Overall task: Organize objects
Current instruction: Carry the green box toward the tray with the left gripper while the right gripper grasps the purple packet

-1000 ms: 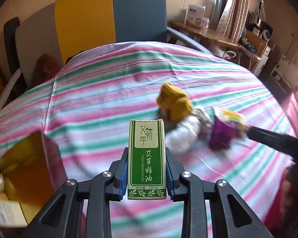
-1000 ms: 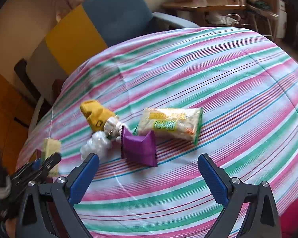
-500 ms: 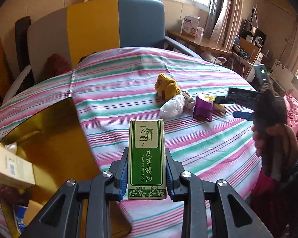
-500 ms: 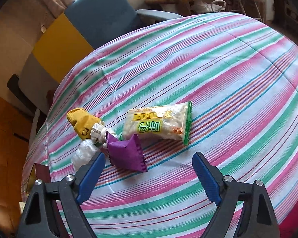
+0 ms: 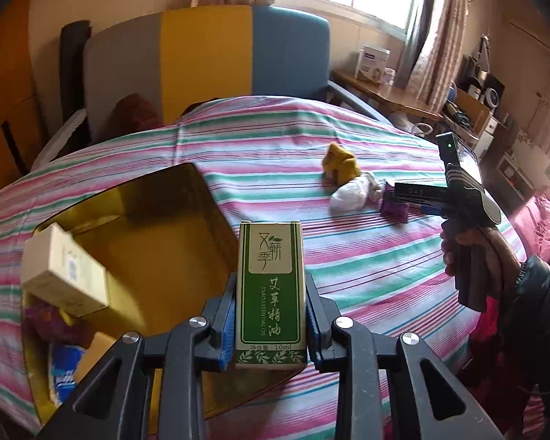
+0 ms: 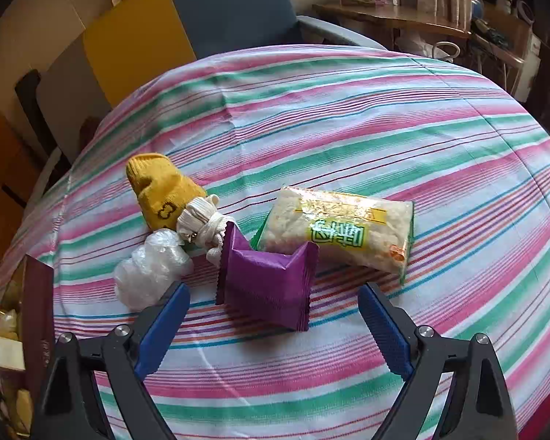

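Observation:
My left gripper (image 5: 271, 324) is shut on a green essential oil box (image 5: 270, 289), held upright above the near right edge of an open gold storage box (image 5: 143, 234) on the striped table. My right gripper (image 6: 273, 315) is open, its blue pads (image 6: 163, 324) either side of a purple packet (image 6: 267, 284), just short of it. Behind the packet lie a snack bag (image 6: 339, 233), a yellow sock (image 6: 161, 192), a white rope bundle (image 6: 203, 225) and a clear plastic wad (image 6: 152, 269). The right gripper also shows in the left wrist view (image 5: 403, 201).
The gold box holds a cream carton (image 5: 60, 271), a blue packet (image 5: 64, 372) and other small items. A grey, yellow and blue chair (image 5: 205, 62) stands behind the table. A wooden desk (image 6: 396, 18) with boxes is at the far right.
My left gripper, holding the oil box, has swung left and pulled back, bringing the gold box into view below it. My right gripper has moved closer to the purple packet.

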### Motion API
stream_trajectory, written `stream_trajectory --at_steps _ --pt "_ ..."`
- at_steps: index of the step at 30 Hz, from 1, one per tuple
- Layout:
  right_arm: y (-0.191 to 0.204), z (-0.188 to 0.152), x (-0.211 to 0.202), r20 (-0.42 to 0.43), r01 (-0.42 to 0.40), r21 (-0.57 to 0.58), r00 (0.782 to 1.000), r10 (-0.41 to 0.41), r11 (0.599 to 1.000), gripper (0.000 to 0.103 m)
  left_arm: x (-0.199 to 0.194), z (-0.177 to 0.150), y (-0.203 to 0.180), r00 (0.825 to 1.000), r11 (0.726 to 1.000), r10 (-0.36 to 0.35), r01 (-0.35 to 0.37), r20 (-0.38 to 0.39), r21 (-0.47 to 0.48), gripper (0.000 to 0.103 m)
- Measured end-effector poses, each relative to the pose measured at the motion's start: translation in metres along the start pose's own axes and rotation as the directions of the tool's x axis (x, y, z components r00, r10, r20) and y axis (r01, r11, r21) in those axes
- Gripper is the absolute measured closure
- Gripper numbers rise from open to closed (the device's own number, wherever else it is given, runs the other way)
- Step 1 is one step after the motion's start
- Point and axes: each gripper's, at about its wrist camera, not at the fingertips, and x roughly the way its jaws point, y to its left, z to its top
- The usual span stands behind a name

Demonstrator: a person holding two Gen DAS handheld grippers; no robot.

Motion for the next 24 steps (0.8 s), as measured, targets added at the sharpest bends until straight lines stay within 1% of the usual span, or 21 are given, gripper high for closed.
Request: stream_trajectory --at_steps 4,5,6,7,8,9,11,15,19,24 --pt "0.002 0.002 0.011 0.009 0.025 -0.017 1.0 -0.025 1.0 0.01 -0.008 -0.007 0.015 0.999 0.999 0.034 -0.034 0.002 -0.034 0.073" --pt "0.002 0.003 0.013 0.009 0.024 -0.018 1.0 -0.024 1.0 0.012 -0.01 -0.008 0.018 0.999 0.998 0.043 -0.043 0.003 -0.043 0.073" --pt "0.003 0.003 0.016 0.01 0.029 -0.029 1.0 -0.029 0.999 0.017 -0.012 -0.01 0.022 0.999 0.997 0.054 -0.054 0.006 -0.052 0.073" --pt "0.005 0.004 0.02 0.006 0.038 -0.05 0.999 -0.037 0.998 0.044 -0.014 -0.011 0.025 0.998 0.996 0.064 -0.063 0.01 -0.06 0.073" --pt "0.007 0.004 0.022 -0.007 0.033 -0.068 0.999 -0.033 0.997 0.059 -0.017 -0.012 0.028 0.997 0.995 0.075 -0.073 0.014 -0.068 0.073" --pt "0.009 0.005 0.022 -0.008 0.038 -0.078 0.999 -0.039 0.996 0.061 -0.02 -0.013 0.031 0.996 0.994 0.085 -0.083 0.019 -0.077 0.073" --pt "0.014 0.004 0.019 -0.01 0.032 -0.115 0.999 -0.034 0.993 0.068 -0.024 -0.013 0.037 0.994 0.99 0.106 -0.103 0.029 -0.092 0.073" --pt "0.026 -0.001 0.011 -0.018 0.047 -0.184 0.999 -0.051 0.982 0.071 -0.035 -0.013 0.046 0.986 0.983 0.154 -0.147 0.058 -0.11 0.073" --pt "0.037 -0.008 0.006 -0.056 0.011 -0.231 0.998 -0.024 0.973 0.071 -0.041 -0.015 0.054 0.982 0.978 0.18 -0.171 0.062 -0.123 0.073" --pt "0.041 -0.017 0.006 -0.126 -0.063 -0.245 0.991 0.033 0.968 0.071 -0.042 -0.018 0.058 0.979 0.974 0.195 -0.185 0.06 -0.132 0.073"
